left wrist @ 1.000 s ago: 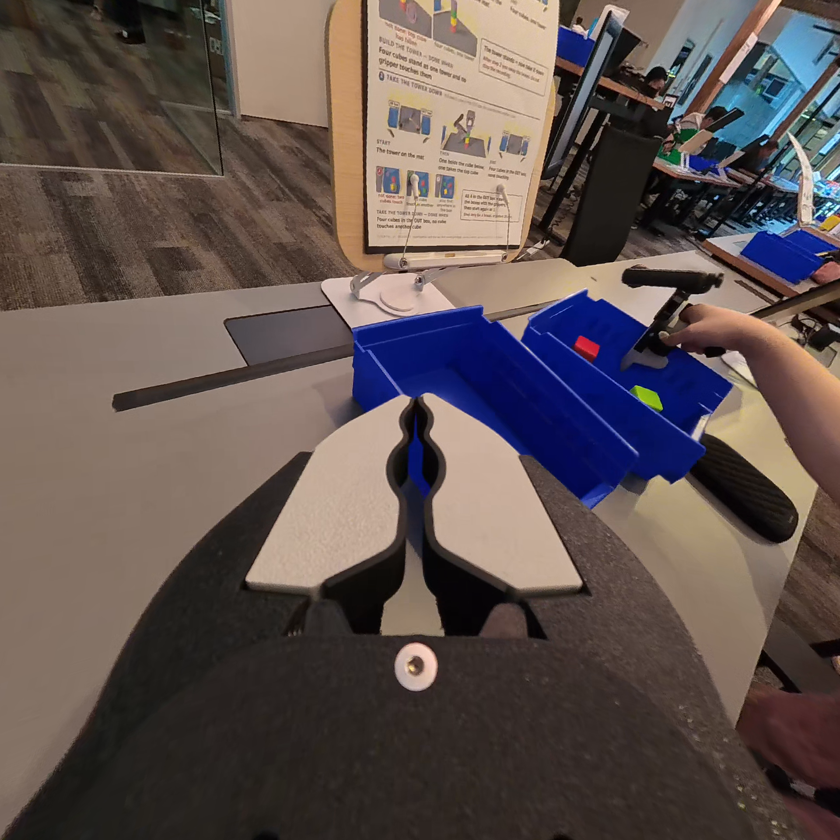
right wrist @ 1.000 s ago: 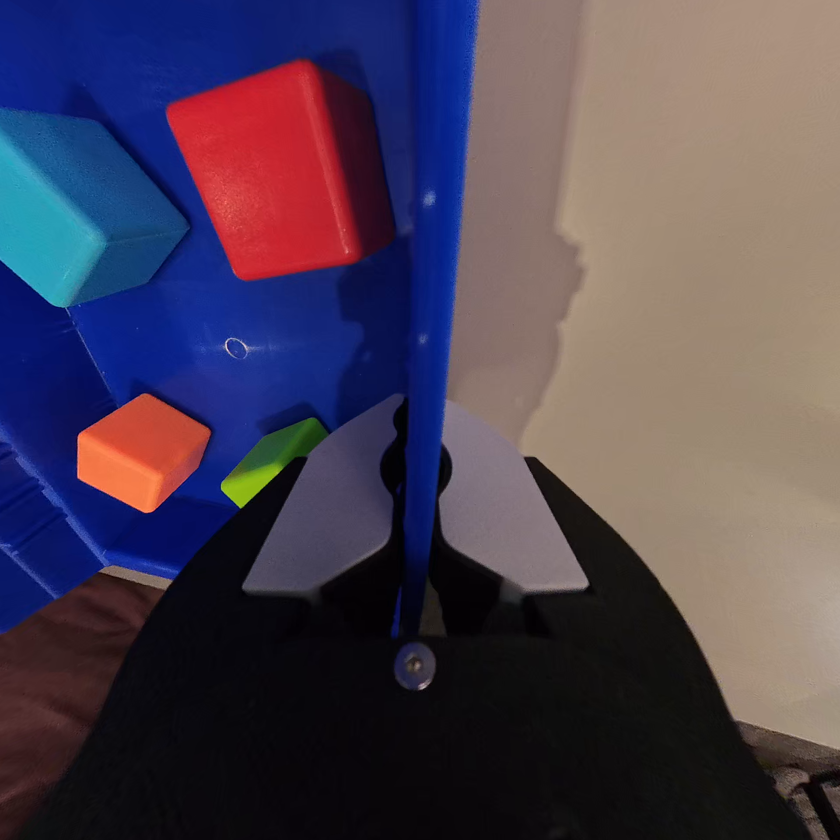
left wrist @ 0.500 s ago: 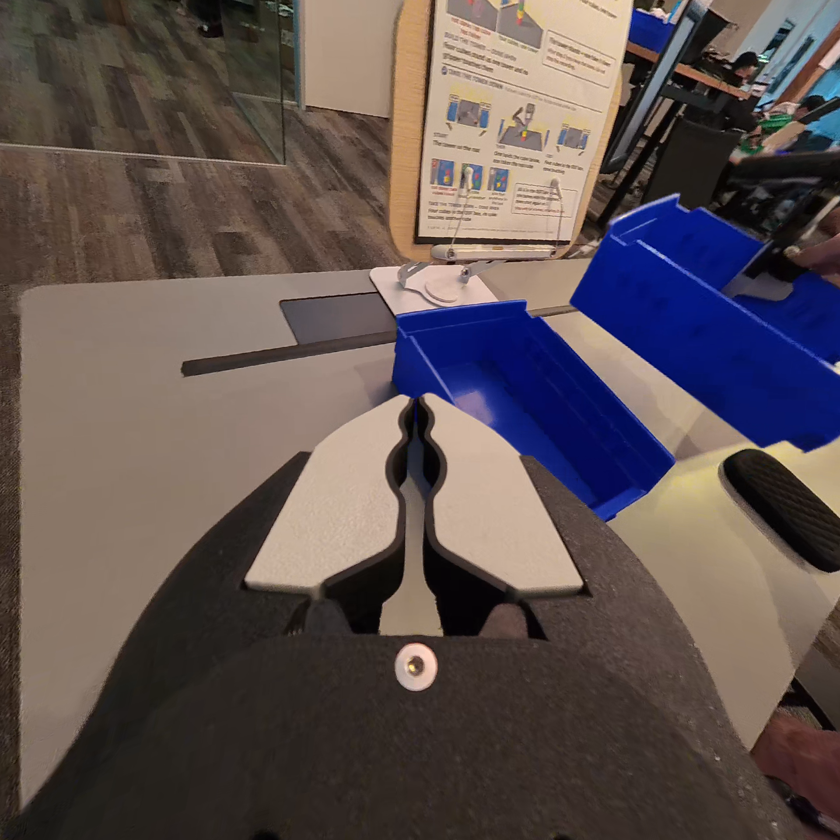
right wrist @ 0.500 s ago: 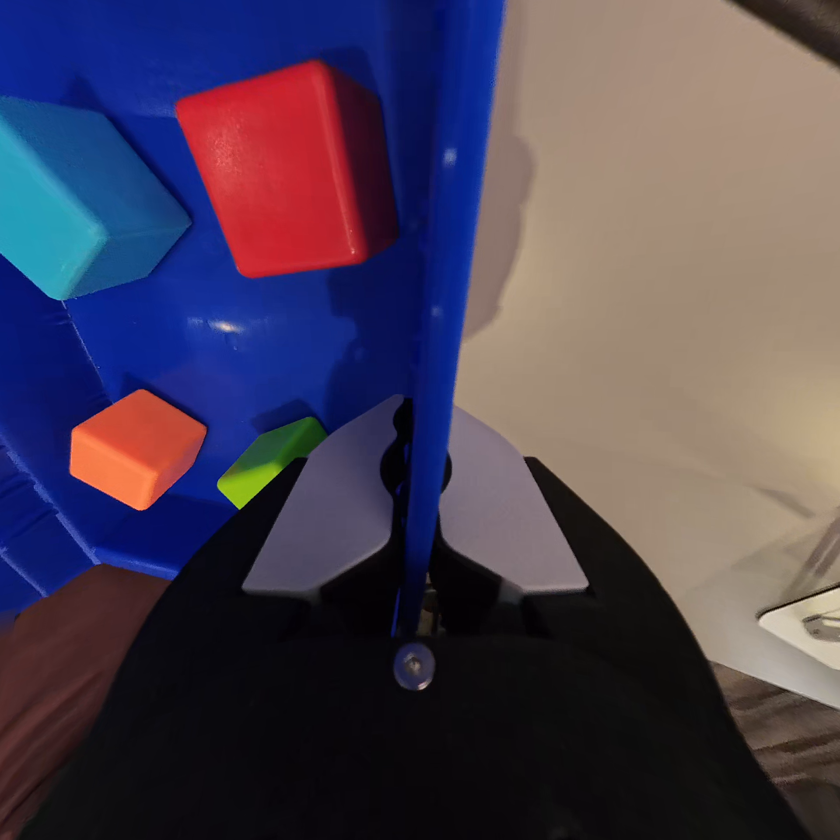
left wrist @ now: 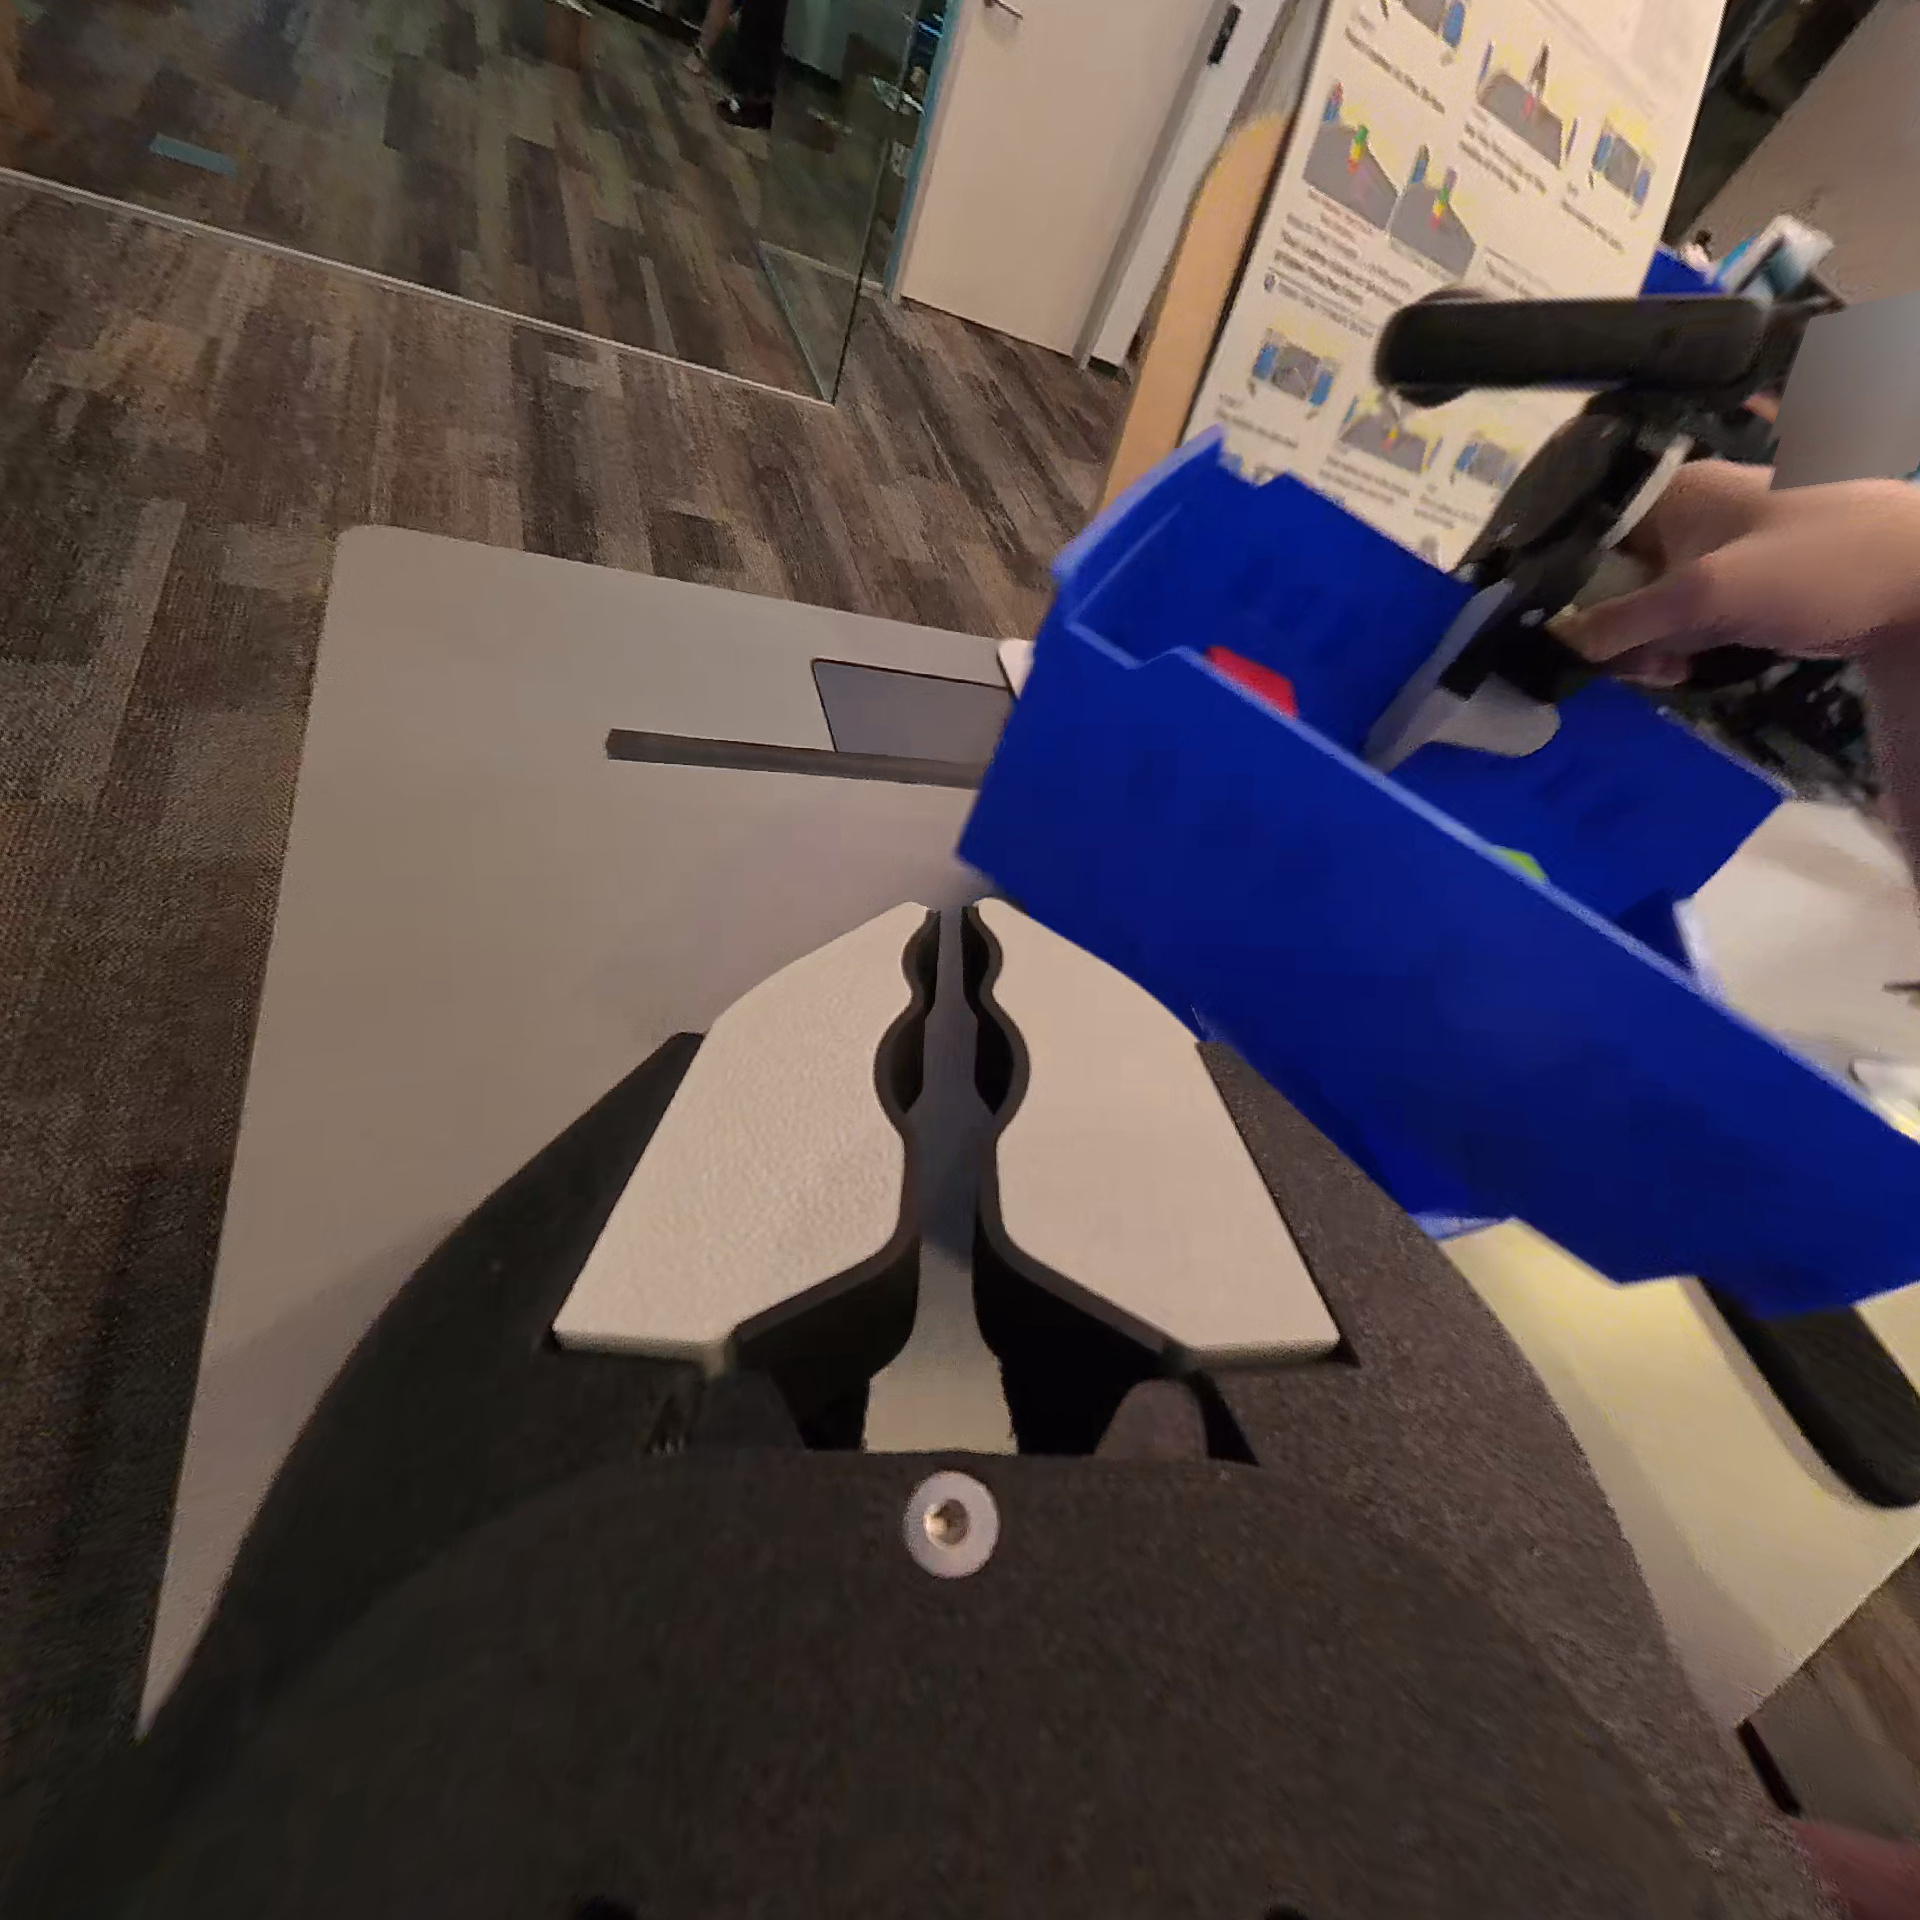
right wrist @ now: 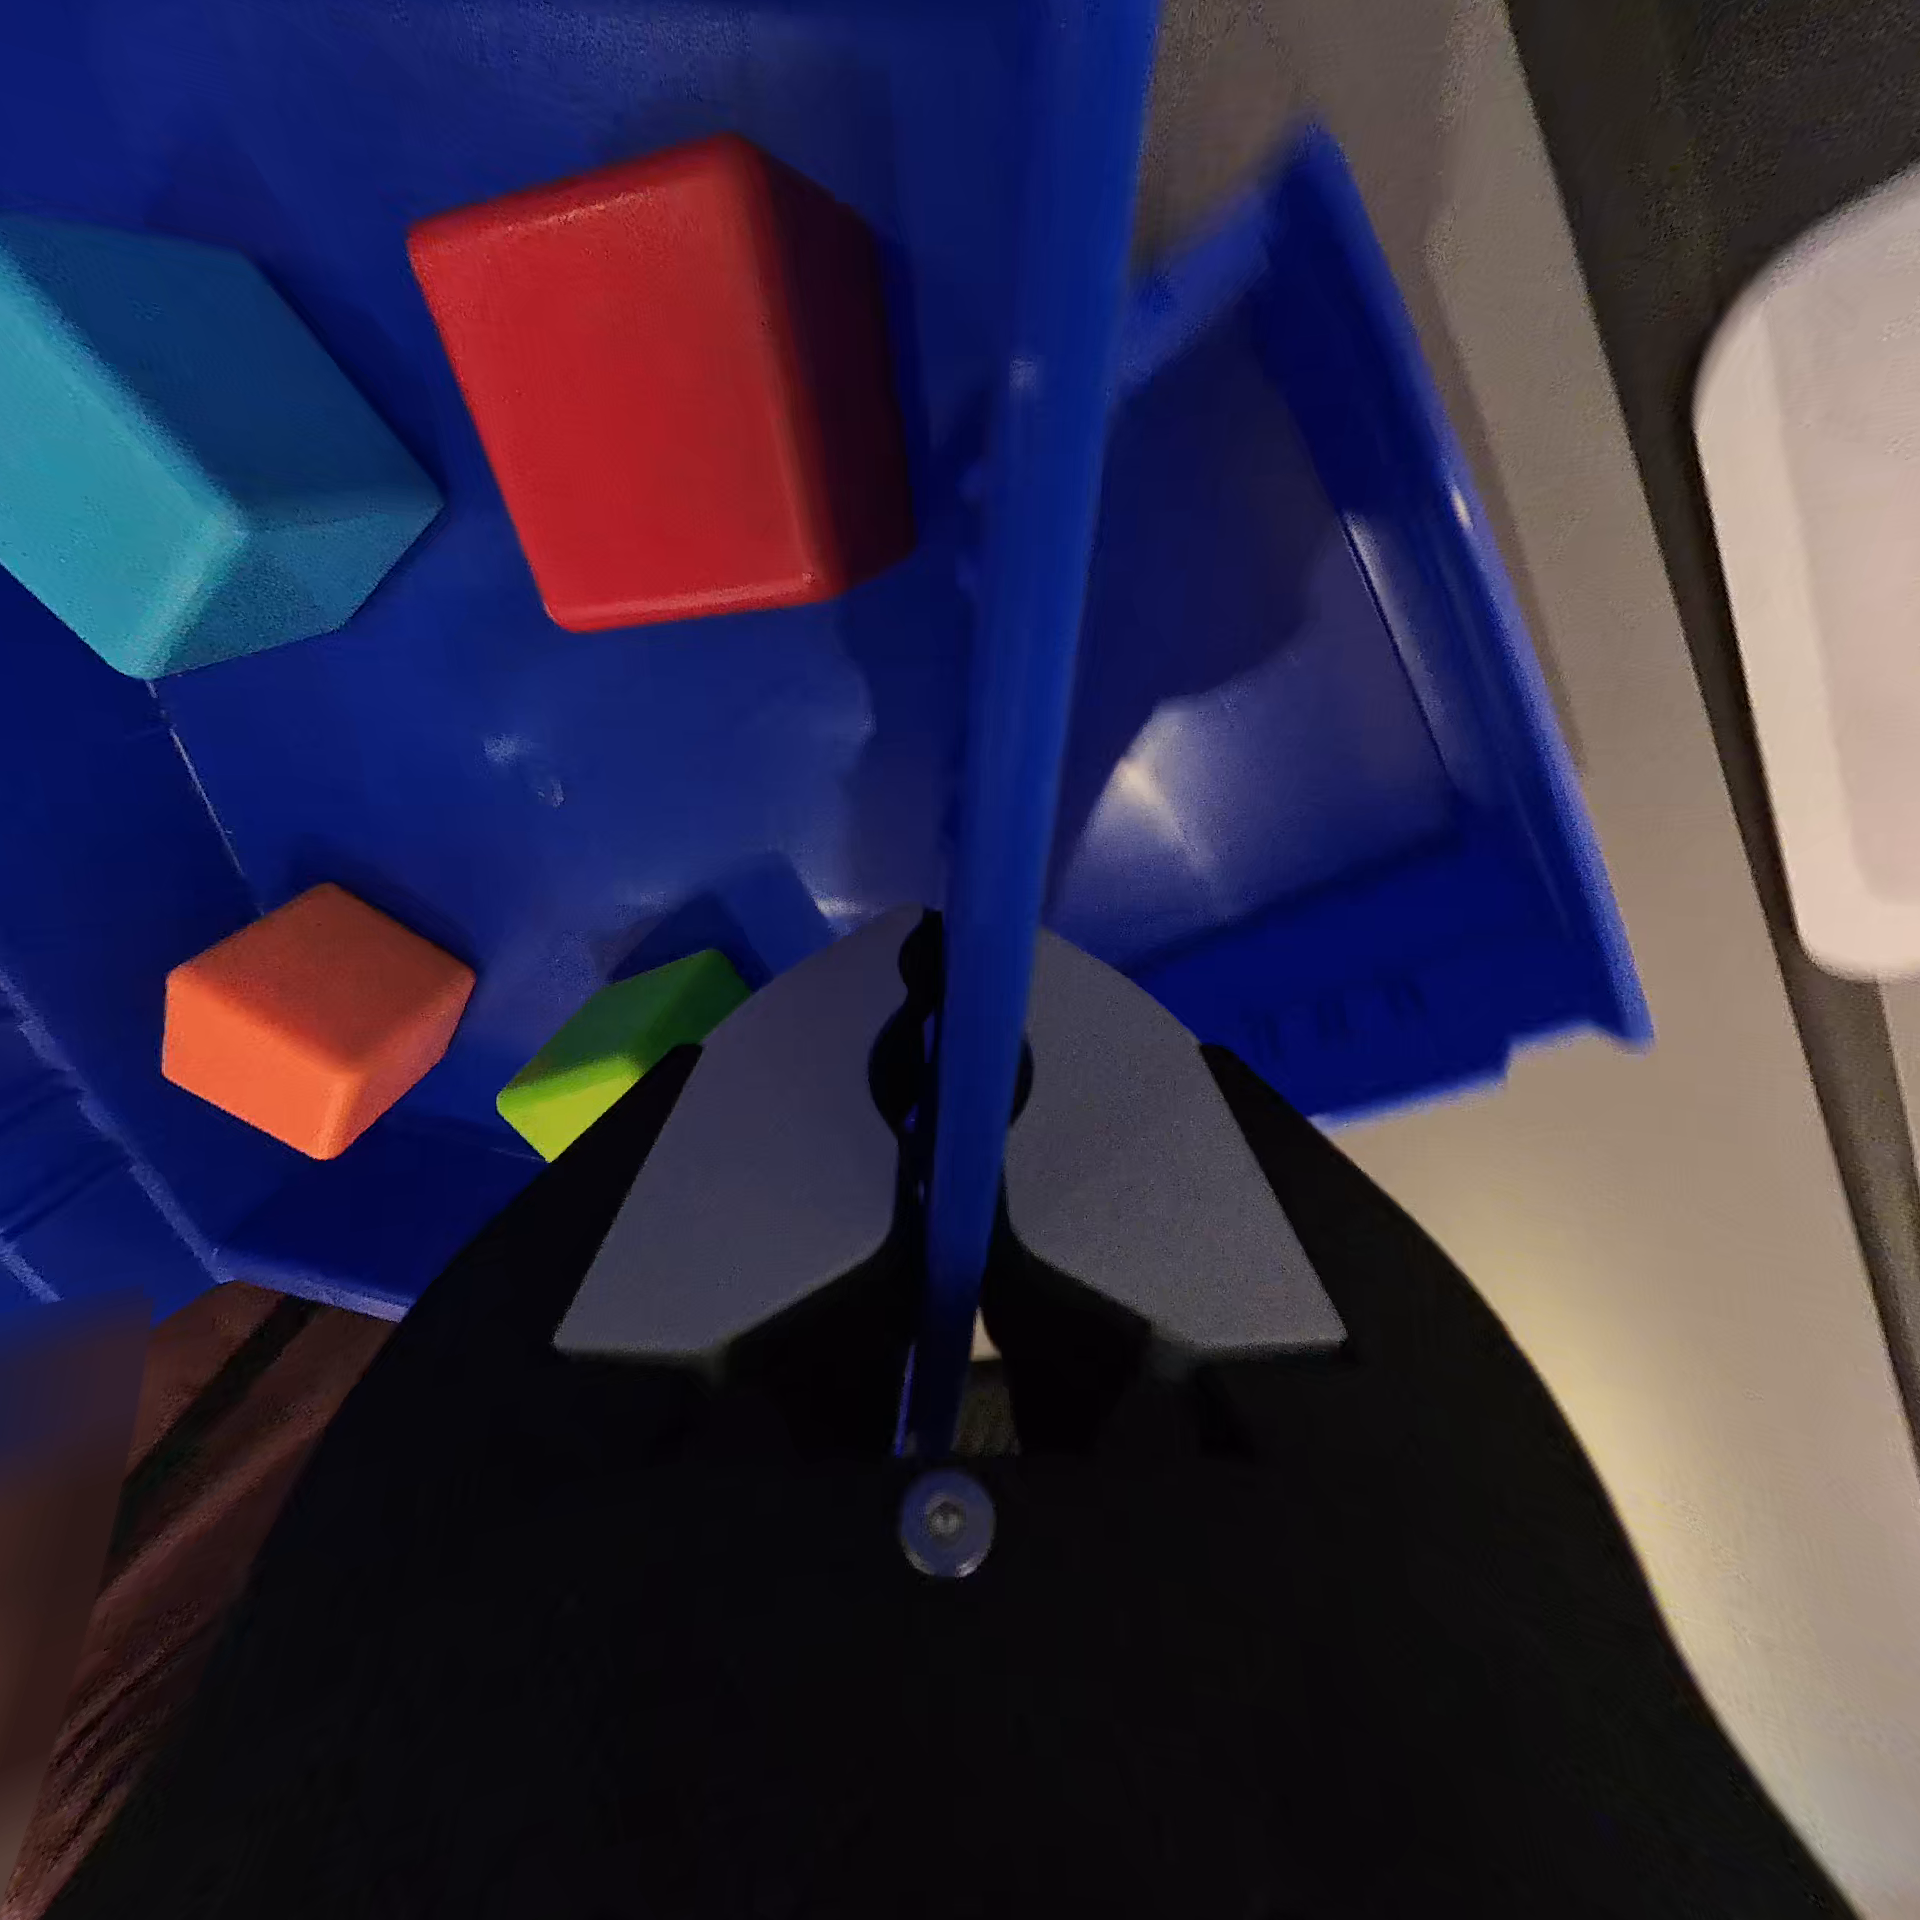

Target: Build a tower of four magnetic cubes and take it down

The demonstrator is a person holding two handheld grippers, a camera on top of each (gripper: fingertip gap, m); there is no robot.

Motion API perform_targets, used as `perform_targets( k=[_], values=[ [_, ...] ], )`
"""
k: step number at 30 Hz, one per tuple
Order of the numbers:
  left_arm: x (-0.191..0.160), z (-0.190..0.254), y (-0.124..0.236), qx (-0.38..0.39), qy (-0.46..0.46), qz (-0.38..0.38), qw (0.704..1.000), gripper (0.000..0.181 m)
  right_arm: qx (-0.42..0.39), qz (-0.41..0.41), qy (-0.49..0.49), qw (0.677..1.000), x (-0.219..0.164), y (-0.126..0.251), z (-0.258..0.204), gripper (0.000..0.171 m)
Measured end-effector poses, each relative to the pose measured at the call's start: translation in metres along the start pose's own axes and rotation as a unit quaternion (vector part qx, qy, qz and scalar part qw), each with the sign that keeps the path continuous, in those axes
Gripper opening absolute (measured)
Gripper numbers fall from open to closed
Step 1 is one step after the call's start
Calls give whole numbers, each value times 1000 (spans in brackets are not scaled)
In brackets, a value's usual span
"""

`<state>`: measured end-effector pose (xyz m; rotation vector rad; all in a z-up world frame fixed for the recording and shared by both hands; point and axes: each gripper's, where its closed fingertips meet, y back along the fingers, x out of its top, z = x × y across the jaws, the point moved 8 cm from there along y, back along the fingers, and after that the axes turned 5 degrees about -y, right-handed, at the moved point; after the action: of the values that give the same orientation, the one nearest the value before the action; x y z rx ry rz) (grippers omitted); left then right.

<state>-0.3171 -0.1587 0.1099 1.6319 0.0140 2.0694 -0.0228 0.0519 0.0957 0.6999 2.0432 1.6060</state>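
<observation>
My right gripper (right wrist: pixel 961 935) is shut on the side wall of a blue bin (right wrist: pixel 997 520) and holds it lifted and tilted above the table. Inside lie a red cube (right wrist: pixel 644 384), a teal cube (right wrist: pixel 177 447), an orange cube (right wrist: pixel 301 1018) and a green cube (right wrist: pixel 613 1039). In the left wrist view the same bin (left wrist: pixel 1351 935) hangs at the right, with the right gripper (left wrist: pixel 1455 707) on its wall and the red cube (left wrist: pixel 1252 670) showing. My left gripper (left wrist: pixel 953 914) is over the grey table (left wrist: pixel 571 831), with its tips a slit apart and nothing between them.
A second blue bin (right wrist: pixel 1403 779) stands on the table beneath the lifted one. An instruction board (left wrist: pixel 1455 208) stands at the back. A dark strip (left wrist: pixel 790 758) and a dark panel (left wrist: pixel 904 707) lie on the table. A black padded rest (left wrist: pixel 1829 1392) is at the right edge.
The right gripper has lifted the bin with the cubes off the table and carried it left over the other bin. My left gripper has swung left, and its tips have parted slightly.
</observation>
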Motion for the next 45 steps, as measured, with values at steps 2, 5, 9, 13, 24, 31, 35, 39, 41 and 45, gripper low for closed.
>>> perform_targets(
  k=[2,5,9,13,24,31,35,39,41,45],
  values=[
    [1,-5,8,18,17,15,1000,4,10,2,25,1000,35,-8,-29,6],
    [-1,-12,21,53,36,20,998,4,21,16,54,998,80,-19,-69,7],
    [-4,-19,43,120,55,20,991,15,34,30,75,996,128,-38,-109,7],
    [-3,-8,73,141,60,38,987,20,37,25,84,995,160,-63,-131,7],
    [11,28,71,85,-14,65,994,21,-10,-10,52,999,186,-147,-126,7],
    [11,29,61,82,-19,42,996,22,-26,-19,39,999,181,-170,-115,7],
    [8,26,57,80,-14,27,996,24,-34,4,48,998,179,-172,-112,9],
    [0,12,56,106,9,-2,994,32,-71,161,74,982,172,-117,-115,22],
    [-3,3,57,129,23,-11,991,36,-149,278,101,943,145,-72,-117,30],
    [-11,-24,54,200,50,-41,978,46,-276,404,120,864,33,-26,-95,46]
  ],
)
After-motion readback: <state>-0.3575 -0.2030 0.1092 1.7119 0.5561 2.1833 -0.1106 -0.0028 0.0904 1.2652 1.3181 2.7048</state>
